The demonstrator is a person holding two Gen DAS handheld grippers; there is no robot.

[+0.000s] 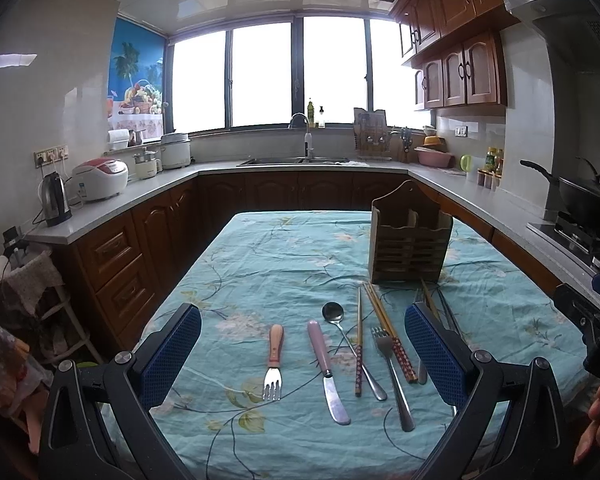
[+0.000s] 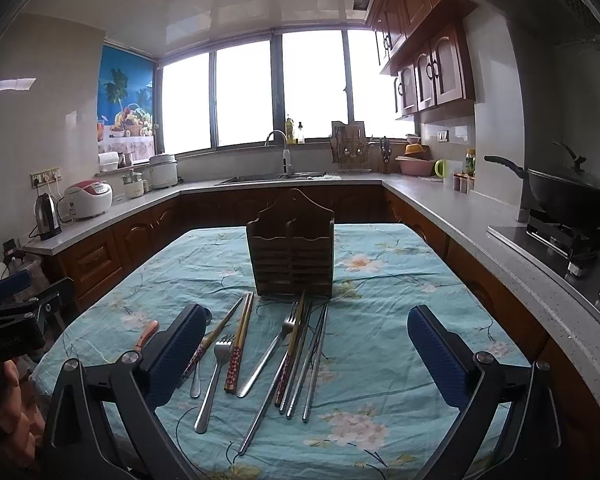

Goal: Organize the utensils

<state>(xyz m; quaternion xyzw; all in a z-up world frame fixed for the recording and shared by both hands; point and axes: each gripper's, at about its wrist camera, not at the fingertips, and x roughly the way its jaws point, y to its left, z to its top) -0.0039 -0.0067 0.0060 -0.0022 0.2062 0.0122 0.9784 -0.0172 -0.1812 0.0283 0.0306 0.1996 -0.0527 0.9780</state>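
A wooden utensil holder [image 1: 410, 242] [image 2: 291, 258] stands empty on the blue floral tablecloth [image 1: 260, 264]. In front of it lie a wood-handled fork [image 1: 273, 362], a pink-handled butter knife [image 1: 327, 372], a spoon [image 1: 350, 344], wooden chopsticks [image 1: 388, 334] and a steel fork [image 1: 392, 376]. The right wrist view shows two steel forks [image 2: 214, 380] [image 2: 270, 350], wooden chopsticks [image 2: 240, 346] and metal chopsticks [image 2: 312, 364]. My left gripper [image 1: 302, 356] is open above the utensils. My right gripper [image 2: 306, 356] is open above them, holding nothing.
Kitchen counters [image 1: 112, 200] run around the table with a kettle [image 1: 55, 199], rice cookers and a sink [image 1: 296, 160]. A wok [image 2: 572, 196] sits on the stove at right. The other gripper shows at each view's edge [image 1: 592, 320].
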